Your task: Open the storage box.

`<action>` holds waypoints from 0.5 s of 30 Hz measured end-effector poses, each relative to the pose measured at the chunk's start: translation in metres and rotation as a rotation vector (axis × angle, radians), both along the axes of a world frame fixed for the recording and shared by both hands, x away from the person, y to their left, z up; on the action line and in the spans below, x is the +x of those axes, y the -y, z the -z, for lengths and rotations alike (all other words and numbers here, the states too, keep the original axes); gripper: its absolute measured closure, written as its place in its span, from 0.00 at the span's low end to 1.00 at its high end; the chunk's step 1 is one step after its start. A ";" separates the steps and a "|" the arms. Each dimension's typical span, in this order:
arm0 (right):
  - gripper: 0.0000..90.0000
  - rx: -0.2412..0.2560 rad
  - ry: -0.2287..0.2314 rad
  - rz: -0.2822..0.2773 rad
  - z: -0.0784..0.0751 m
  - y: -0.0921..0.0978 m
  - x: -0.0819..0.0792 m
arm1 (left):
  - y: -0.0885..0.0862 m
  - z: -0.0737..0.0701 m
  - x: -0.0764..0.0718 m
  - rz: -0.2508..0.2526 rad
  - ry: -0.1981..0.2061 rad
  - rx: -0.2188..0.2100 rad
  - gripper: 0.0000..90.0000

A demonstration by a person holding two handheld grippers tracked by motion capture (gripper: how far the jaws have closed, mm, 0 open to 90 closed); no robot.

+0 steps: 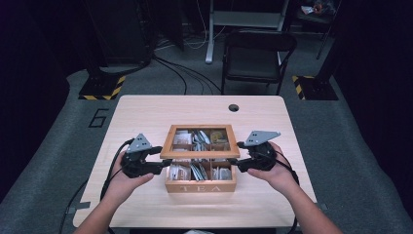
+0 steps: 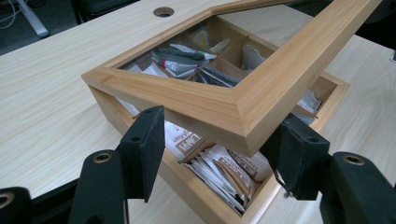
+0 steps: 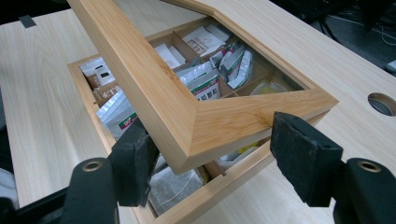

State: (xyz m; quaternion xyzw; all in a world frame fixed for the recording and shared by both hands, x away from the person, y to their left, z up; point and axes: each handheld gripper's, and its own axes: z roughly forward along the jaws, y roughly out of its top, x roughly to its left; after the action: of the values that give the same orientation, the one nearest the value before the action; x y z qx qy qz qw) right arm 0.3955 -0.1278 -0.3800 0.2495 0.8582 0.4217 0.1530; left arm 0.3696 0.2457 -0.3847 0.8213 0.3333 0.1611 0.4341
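A wooden tea box (image 1: 200, 186) marked TEA stands mid-table, its compartments full of tea bags (image 2: 224, 172). Its glass-paned lid (image 1: 199, 152) is raised at the front and tilts up toward me. My left gripper (image 1: 163, 159) is at the lid's front left corner, my right gripper (image 1: 239, 156) at its front right corner. In the left gripper view the lid (image 2: 201, 100) corner sits between the wide-apart jaws of the gripper (image 2: 220, 122). The right gripper view shows the same: the lid (image 3: 163, 93) corner lies between spread jaws (image 3: 211, 125), above the box wall (image 3: 224, 186).
The light wooden table (image 1: 146, 112) has a round cable hole (image 1: 234, 107) behind the box. Beyond the table stands a black folding chair (image 1: 258, 53), with cables on the floor and hazard-striped stand bases (image 1: 102, 90) at both sides.
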 end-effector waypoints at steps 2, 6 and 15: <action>0.37 -0.001 -0.014 0.007 -0.001 0.000 0.000 | 0.000 0.000 0.001 -0.003 0.010 0.010 0.43; 0.37 0.008 -0.021 -0.004 -0.004 0.001 0.004 | -0.001 -0.002 0.005 -0.009 0.022 0.003 0.42; 0.39 0.050 -0.057 0.012 -0.014 0.004 0.012 | 0.003 -0.015 0.010 0.020 0.079 0.018 0.44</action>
State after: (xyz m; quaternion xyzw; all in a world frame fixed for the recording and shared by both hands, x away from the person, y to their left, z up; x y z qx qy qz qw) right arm 0.4070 -0.1314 -0.3657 0.2704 0.8498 0.4349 0.1248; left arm 0.3794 0.2430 -0.3693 0.8215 0.3063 0.1920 0.4409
